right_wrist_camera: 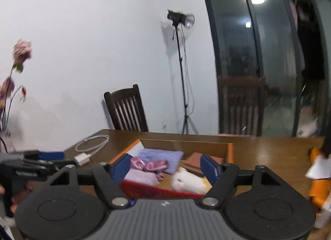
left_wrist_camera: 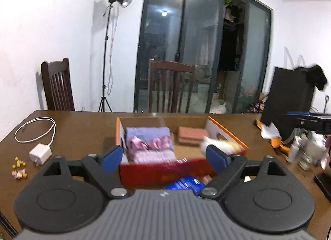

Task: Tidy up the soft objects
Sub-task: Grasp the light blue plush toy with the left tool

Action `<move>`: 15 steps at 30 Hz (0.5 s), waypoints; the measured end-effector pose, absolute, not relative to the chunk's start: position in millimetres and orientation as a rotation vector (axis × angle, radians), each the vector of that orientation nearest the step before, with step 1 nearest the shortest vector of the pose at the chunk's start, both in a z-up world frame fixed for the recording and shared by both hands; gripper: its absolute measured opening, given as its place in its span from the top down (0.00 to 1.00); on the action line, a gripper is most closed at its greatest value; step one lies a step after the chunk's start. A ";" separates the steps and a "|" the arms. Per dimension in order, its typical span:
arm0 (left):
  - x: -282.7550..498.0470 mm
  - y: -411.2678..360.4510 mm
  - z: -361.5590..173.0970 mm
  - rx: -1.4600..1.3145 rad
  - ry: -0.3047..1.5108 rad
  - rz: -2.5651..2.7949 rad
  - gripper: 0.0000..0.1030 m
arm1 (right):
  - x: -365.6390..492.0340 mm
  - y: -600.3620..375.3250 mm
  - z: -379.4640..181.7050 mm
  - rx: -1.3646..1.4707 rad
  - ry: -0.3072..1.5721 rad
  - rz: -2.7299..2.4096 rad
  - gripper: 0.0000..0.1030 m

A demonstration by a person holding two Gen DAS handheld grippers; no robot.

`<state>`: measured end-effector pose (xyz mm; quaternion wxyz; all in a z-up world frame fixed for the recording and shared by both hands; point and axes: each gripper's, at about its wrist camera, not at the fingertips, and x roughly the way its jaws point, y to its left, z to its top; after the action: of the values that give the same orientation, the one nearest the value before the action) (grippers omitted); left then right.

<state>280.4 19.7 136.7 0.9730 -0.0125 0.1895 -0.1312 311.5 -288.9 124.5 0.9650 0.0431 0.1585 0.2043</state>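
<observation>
An open cardboard box (left_wrist_camera: 161,170) with a red front wall and orange rims sits on the brown table. Inside lie folded lilac and pink cloths (left_wrist_camera: 149,134), a shiny pink scrunchie (left_wrist_camera: 144,143), a reddish-brown folded piece (left_wrist_camera: 191,133) and a white plush toy (right_wrist_camera: 187,182) at the front right. My left gripper (left_wrist_camera: 164,158) hangs open in front of the box with nothing between its blue pads. My right gripper (right_wrist_camera: 165,168) is also open over the box's near wall (right_wrist_camera: 161,191), holding nothing. The left gripper (right_wrist_camera: 49,155) shows at the right wrist view's left edge.
A white charger (left_wrist_camera: 40,153) with coiled cable and small yellow and pink bits (left_wrist_camera: 18,168) lie on the table's left. A blue packet (left_wrist_camera: 186,184) lies before the box. A penguin plush (left_wrist_camera: 273,134), clutter and a black stand crowd the right. Two wooden chairs (left_wrist_camera: 169,87) stand behind.
</observation>
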 end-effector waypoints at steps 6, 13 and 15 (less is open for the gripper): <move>214.7 -11.0 95.4 -0.001 0.423 -0.283 0.08 | 247.0 -312.2 70.9 0.075 0.379 0.395 0.24; 176.2 -34.2 60.6 0.011 0.533 -0.313 0.08 | 197.7 -328.6 11.4 0.202 0.515 0.522 0.24; 182.4 -39.6 59.2 0.012 0.542 -0.306 0.08 | 192.3 -333.8 9.3 0.178 0.497 0.498 0.24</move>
<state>182.4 -39.6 59.2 0.9519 0.0059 0.2668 -0.1507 192.3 -333.8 9.3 0.9350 0.0870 0.2429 0.2434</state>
